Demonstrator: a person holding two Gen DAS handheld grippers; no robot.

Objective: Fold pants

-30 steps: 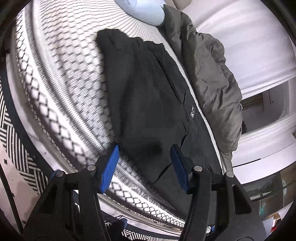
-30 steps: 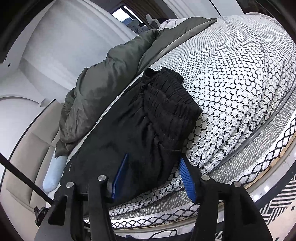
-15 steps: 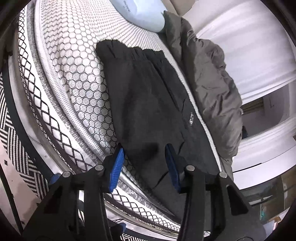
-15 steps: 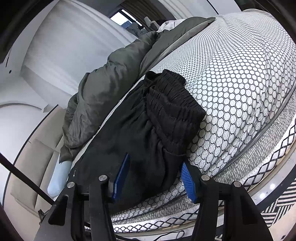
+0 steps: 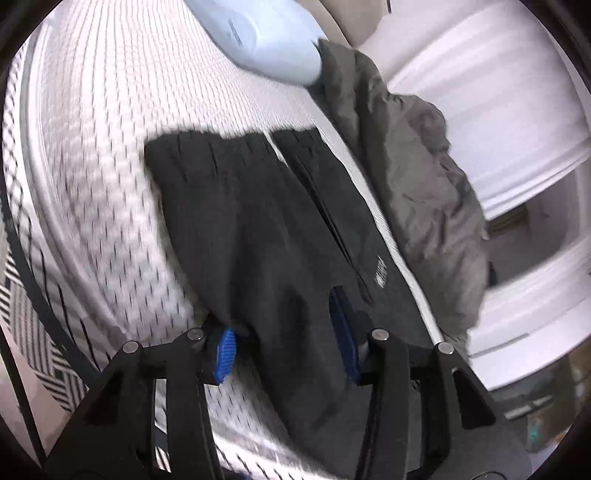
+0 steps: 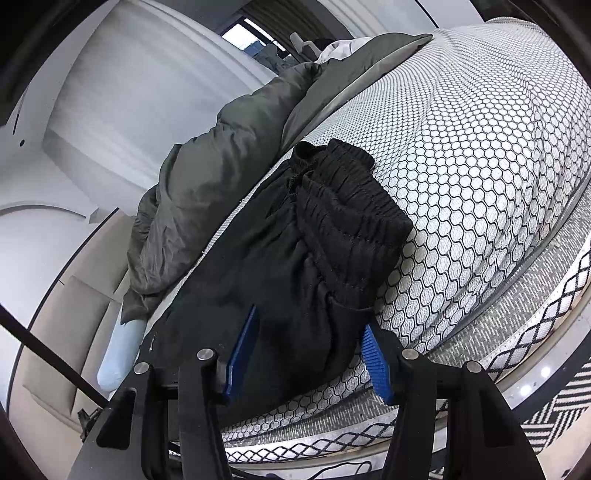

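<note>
Black fabric fills both my views: the pants [image 6: 295,258] lie along the near edge of the bed, on the honeycomb-patterned mattress [image 6: 480,166], with an olive-grey duvet [image 6: 207,192] bunched just beyond them and a pale blue pillow [image 5: 266,33] further up.

My left hand-held gripper [image 5: 284,332] sits at the leg end. Cloth is bunched between its blue pads, and its jaws have narrowed onto that bunch; the view is smeared by motion, so I judge rather than see that the pads are pressing on it. My right hand-held gripper [image 6: 306,354] is at the waistband end, its jaws standing apart either side of the gathered elastic, with visible gaps between pads and cloth, so nothing is clamped there.

The risks from here, as I read them: if the left pinch has caught only the top layer, lifting would peel the legs apart and spoil the fold. If the right side closes late, one end travels alone and the pants twist. The garment also lies close to the mattress edge, so a careless pull could drag it off.
</note>
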